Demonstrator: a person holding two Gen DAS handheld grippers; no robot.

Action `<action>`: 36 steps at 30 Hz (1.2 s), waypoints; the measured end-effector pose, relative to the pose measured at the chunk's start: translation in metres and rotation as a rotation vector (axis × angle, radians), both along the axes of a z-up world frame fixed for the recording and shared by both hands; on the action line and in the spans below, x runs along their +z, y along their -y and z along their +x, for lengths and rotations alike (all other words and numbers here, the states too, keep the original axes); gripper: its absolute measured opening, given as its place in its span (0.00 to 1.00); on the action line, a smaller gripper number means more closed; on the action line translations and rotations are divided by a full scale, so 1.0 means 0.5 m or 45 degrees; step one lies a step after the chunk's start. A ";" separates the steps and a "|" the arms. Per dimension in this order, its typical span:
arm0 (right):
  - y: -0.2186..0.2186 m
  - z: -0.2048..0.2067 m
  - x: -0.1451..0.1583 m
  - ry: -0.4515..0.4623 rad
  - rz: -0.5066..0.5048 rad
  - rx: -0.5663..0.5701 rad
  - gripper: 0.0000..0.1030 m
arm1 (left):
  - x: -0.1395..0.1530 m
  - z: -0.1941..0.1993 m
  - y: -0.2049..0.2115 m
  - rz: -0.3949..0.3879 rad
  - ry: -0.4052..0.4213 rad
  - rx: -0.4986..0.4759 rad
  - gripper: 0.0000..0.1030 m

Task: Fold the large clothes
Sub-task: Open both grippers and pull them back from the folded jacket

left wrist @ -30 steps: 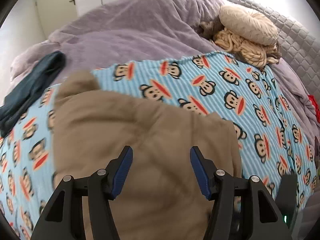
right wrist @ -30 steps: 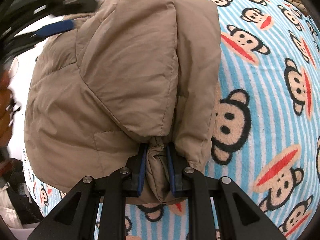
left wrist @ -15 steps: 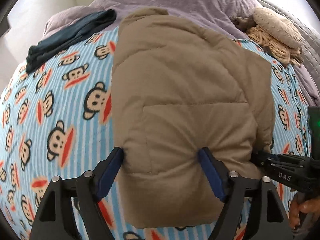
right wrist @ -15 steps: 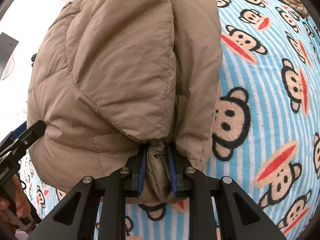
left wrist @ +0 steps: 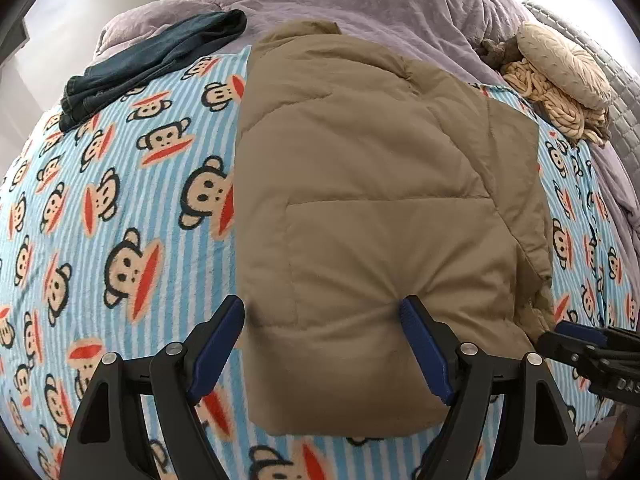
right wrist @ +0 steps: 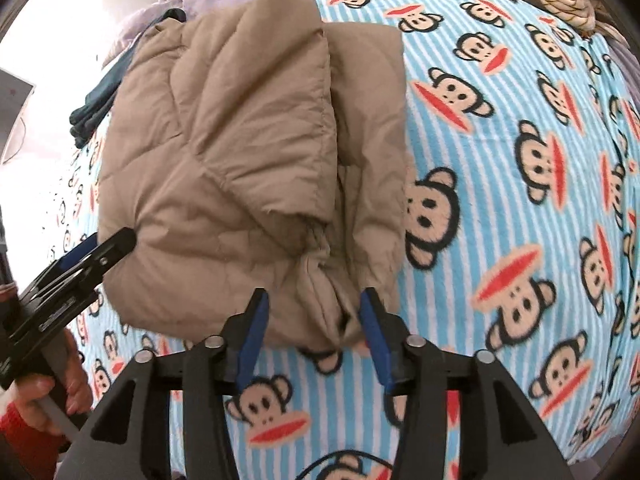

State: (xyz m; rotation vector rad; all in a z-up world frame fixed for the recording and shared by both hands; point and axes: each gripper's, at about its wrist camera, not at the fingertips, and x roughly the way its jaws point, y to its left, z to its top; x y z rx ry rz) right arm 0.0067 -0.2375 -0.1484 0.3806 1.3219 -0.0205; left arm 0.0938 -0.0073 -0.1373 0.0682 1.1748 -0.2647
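A tan quilted jacket (left wrist: pixel 372 184) lies folded on a blue striped monkey-print blanket (left wrist: pixel 120 208). It also shows in the right wrist view (right wrist: pixel 248 152), with a bunched corner at its near edge. My left gripper (left wrist: pixel 324 320) is open, its blue pads straddling the jacket's near edge without pinching it. My right gripper (right wrist: pixel 314 308) is open around the bunched corner, the cloth loose between the pads. The right gripper's tip shows in the left wrist view (left wrist: pixel 580 340). The left gripper shows at the left of the right wrist view (right wrist: pixel 80 264).
Dark blue folded jeans (left wrist: pixel 152 64) lie at the blanket's far left. A purple duvet (left wrist: pixel 380 4) is heaped behind. A beige cushion and chunky knit throw (left wrist: pixel 560 80) sit at the far right. A grey quilted headboard (left wrist: pixel 616 72) is beyond them.
My right gripper has opened and let go of the jacket's bunched corner. My left gripper has moved in closer over the jacket's near edge, still open.
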 end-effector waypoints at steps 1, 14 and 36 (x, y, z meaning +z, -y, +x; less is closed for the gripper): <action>-0.001 -0.006 0.008 0.002 0.000 -0.009 0.54 | 0.006 -0.003 0.001 0.005 -0.001 -0.003 0.78; -0.016 -0.066 0.042 -0.008 0.058 -0.035 0.58 | 0.053 -0.051 -0.018 0.005 -0.055 0.010 0.78; -0.034 -0.105 0.149 0.053 -0.023 -0.009 0.71 | 0.195 -0.163 -0.080 -0.044 -0.015 -0.006 0.95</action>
